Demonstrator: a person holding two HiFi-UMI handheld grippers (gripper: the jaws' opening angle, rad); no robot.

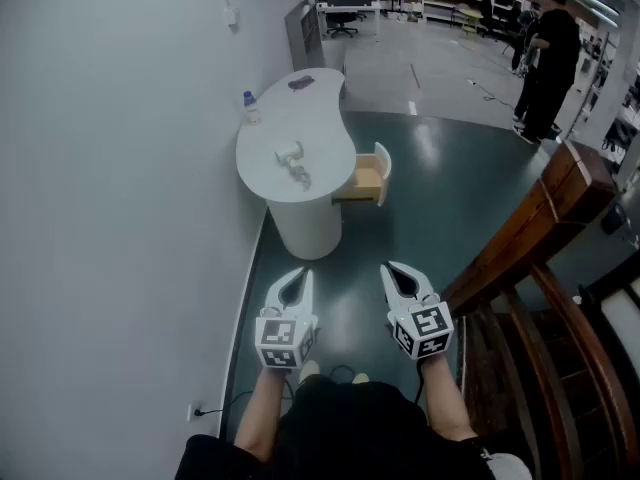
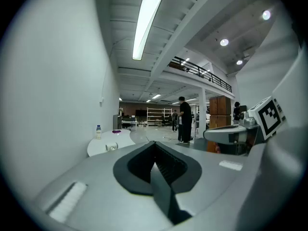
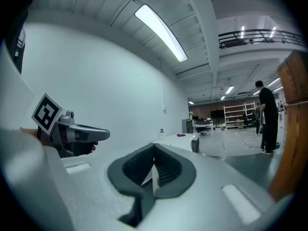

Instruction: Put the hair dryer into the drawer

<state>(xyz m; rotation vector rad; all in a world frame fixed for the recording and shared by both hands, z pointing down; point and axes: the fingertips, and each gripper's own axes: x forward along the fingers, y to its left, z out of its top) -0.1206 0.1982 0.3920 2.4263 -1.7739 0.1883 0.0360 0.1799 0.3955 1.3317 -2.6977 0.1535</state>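
Observation:
A white hair dryer (image 1: 292, 160) lies on top of a white curved table (image 1: 320, 118) a few steps ahead of me. From the table's right side a wooden drawer (image 1: 368, 176) is pulled open. Both grippers hover near my body, well short of the table. My left gripper (image 1: 304, 274) is shut with nothing in it, and so is my right gripper (image 1: 391, 269). In the left gripper view the closed jaws (image 2: 155, 144) point toward the far table, with the hair dryer (image 2: 111, 147) small on it. In the right gripper view the closed jaws (image 3: 154, 146) point level toward the drawer front (image 3: 195, 143).
A small bottle (image 1: 250, 106) and a purple item (image 1: 301, 83) sit on the table's far part. A white wall runs along the left. A wooden stair railing (image 1: 540, 218) rises at my right. A person in black (image 1: 548, 58) stands far off on the open floor.

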